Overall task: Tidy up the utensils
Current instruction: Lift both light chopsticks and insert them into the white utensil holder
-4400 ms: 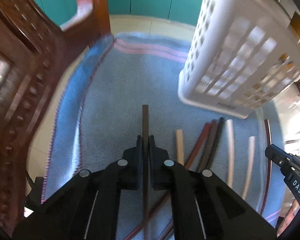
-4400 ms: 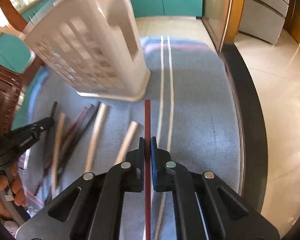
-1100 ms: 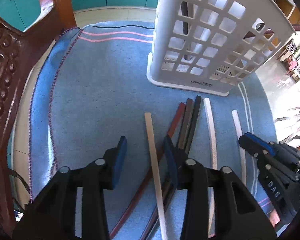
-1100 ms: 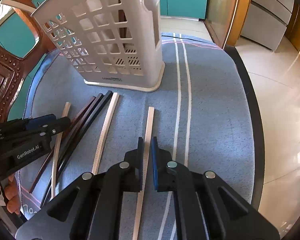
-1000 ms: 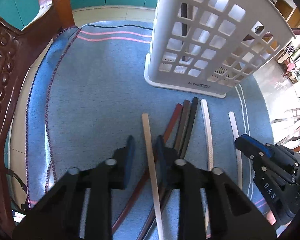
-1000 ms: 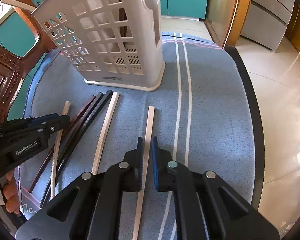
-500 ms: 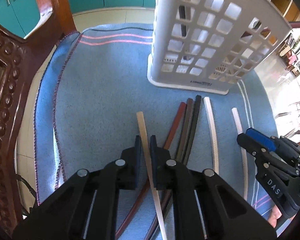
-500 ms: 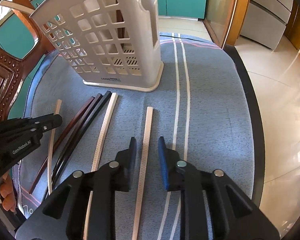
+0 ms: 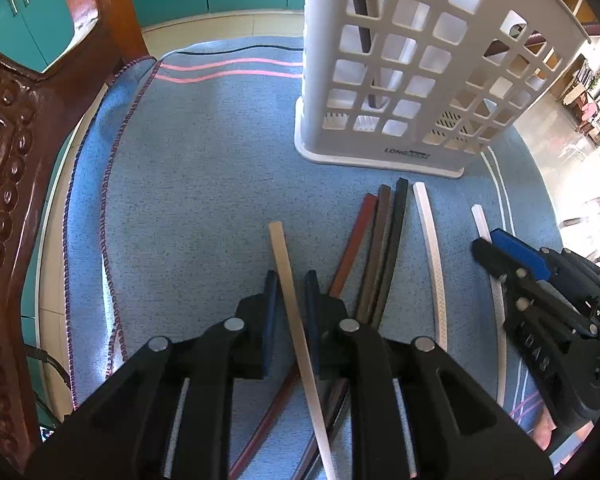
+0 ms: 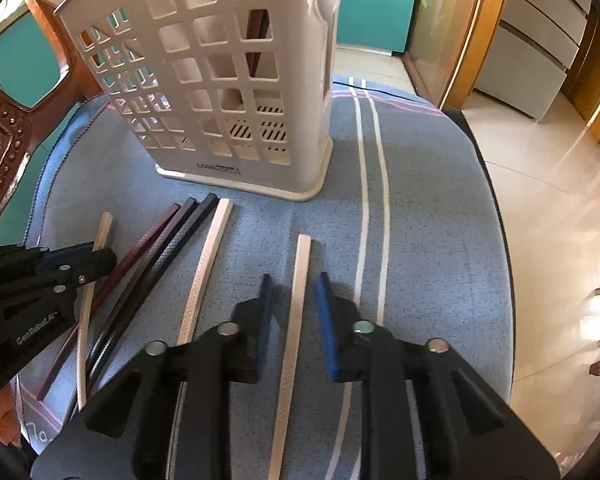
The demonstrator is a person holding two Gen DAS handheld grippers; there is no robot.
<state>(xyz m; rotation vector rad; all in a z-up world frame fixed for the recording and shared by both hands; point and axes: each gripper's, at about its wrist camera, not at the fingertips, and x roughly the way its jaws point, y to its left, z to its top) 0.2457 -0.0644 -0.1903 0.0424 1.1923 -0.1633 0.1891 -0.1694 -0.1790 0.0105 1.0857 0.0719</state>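
L gripper (image 9: 291, 280), lower centre of its view, has its jaws apart w/ a narrow gap either side of the beige stick (image 9: 296, 320) running between them, not pinching it; reddish (image 9: 350, 248), brown and black sticks lie just right of it on the blue cloth (image 9: 188, 184). R gripper (image 10: 294, 284), lower centre of its view, is spread wide around a white stick (image 10: 298, 300) flat on the cloth, pads clear of it. White basket (image 10: 220, 80) stands upper centre w/ dark sticks upright inside.

Blue cloth-covered table (image 10: 420, 208) under basket (image 10: 220, 80), sticks (image 9: 428, 248).
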